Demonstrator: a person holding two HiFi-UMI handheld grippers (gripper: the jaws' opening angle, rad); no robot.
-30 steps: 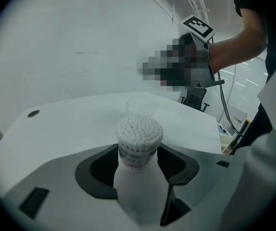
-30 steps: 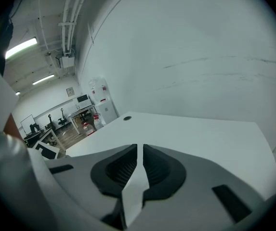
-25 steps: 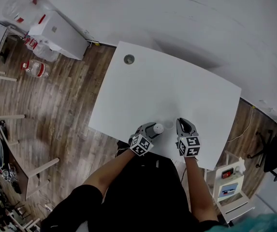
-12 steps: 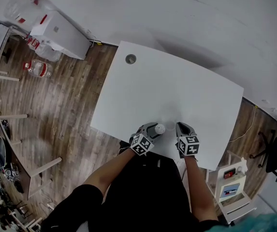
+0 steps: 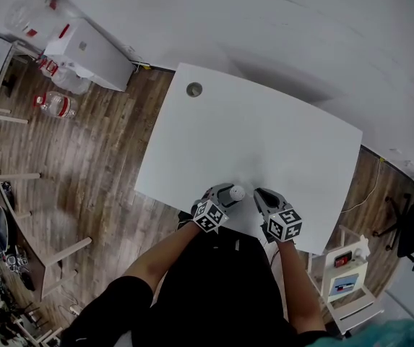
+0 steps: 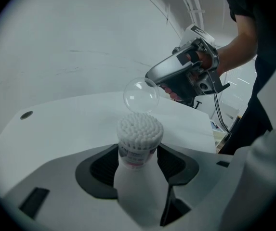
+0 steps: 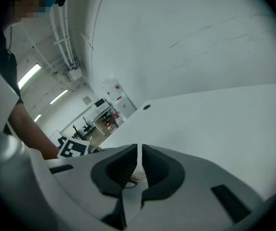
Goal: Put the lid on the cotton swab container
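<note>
Found in the left claw [image 6: 138,150]: the cotton swab container [image 6: 138,134], gripped at its white body with a pad pressed to either side. Standing upright between the pads, with the swab heads bare above them. No lid on it.

Found at the tip of the right claw [image 6: 150,79]: the clear domed lid [image 6: 141,96], pinched by its edge, with the jaws clenched almost together. Hanging just below that tip and just above the swab heads in the left claw. Contact between lid and swabs not determinable from the left gripper view.

Seen through the narrow slit of the right claw in its own view: a pale patch only, too small to identify.

From the head view: both claws close together at the near edge of the white tabletop [image 5: 264,129], the right claw angled in toward the left one, tips just apart with the container between them. Well beyond both claws, toward the far left corner of the tabletop: a round grey cable port [image 5: 193,89].
</note>
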